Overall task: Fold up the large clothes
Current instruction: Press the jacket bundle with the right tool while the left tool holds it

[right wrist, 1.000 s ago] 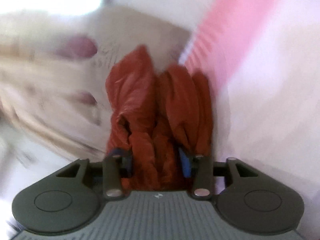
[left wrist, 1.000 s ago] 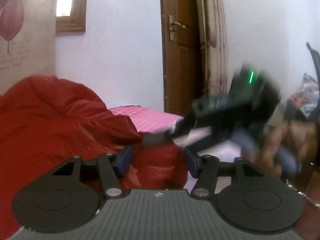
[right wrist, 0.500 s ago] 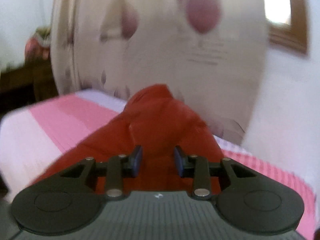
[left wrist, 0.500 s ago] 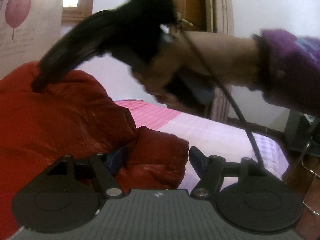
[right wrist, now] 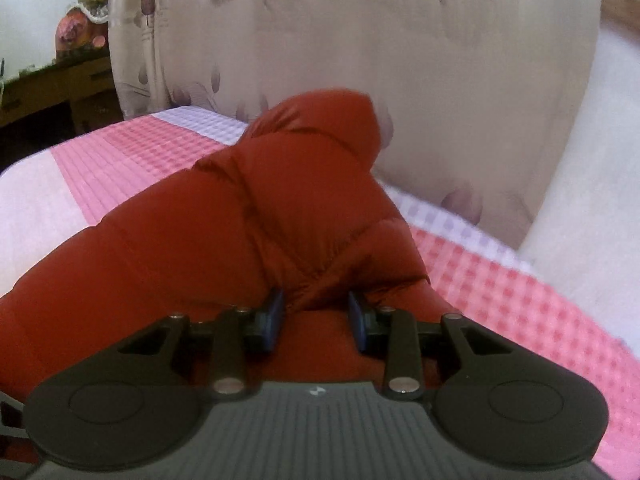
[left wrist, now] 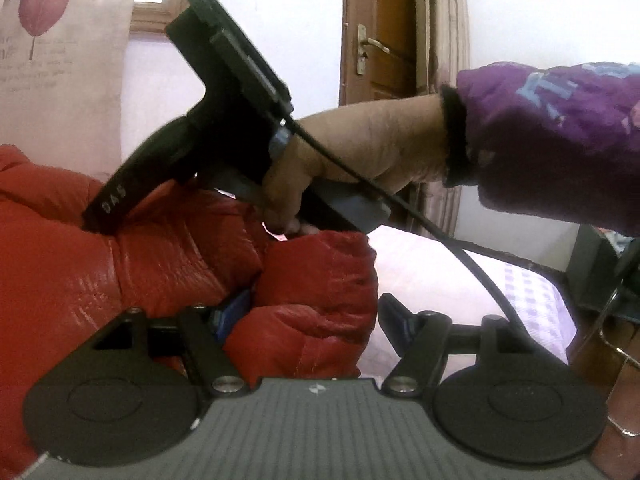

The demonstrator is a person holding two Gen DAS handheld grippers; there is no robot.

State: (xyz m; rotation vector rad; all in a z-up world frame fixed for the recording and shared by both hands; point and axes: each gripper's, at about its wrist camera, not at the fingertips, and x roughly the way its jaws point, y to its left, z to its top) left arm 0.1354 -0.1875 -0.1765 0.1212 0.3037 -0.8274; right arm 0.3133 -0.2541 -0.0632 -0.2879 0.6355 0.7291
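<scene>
A red puffer jacket (left wrist: 160, 256) lies on the bed. In the left wrist view my left gripper (left wrist: 312, 318) is open, with a bulging fold of the jacket between its blue pads; the right pad stands clear of the cloth. The right gripper's body (left wrist: 224, 120), held by a hand in a purple sleeve, presses down on the jacket further back. In the right wrist view my right gripper (right wrist: 316, 316) is shut on a ridge of the jacket (right wrist: 280, 208), which rises to a peak ahead of it.
The bed has a pink and white checked sheet (right wrist: 540, 312). A flowered curtain (right wrist: 400, 60) hangs behind it. A wooden door (left wrist: 384, 40) stands beyond the bed, and a wooden cabinet (right wrist: 52, 88) is at far left. A black cable (left wrist: 460, 244) trails from the right gripper.
The right gripper has swung across above the jacket and come down onto it, staying shut on a ridge of cloth. The left gripper has stayed open around the jacket's fold.
</scene>
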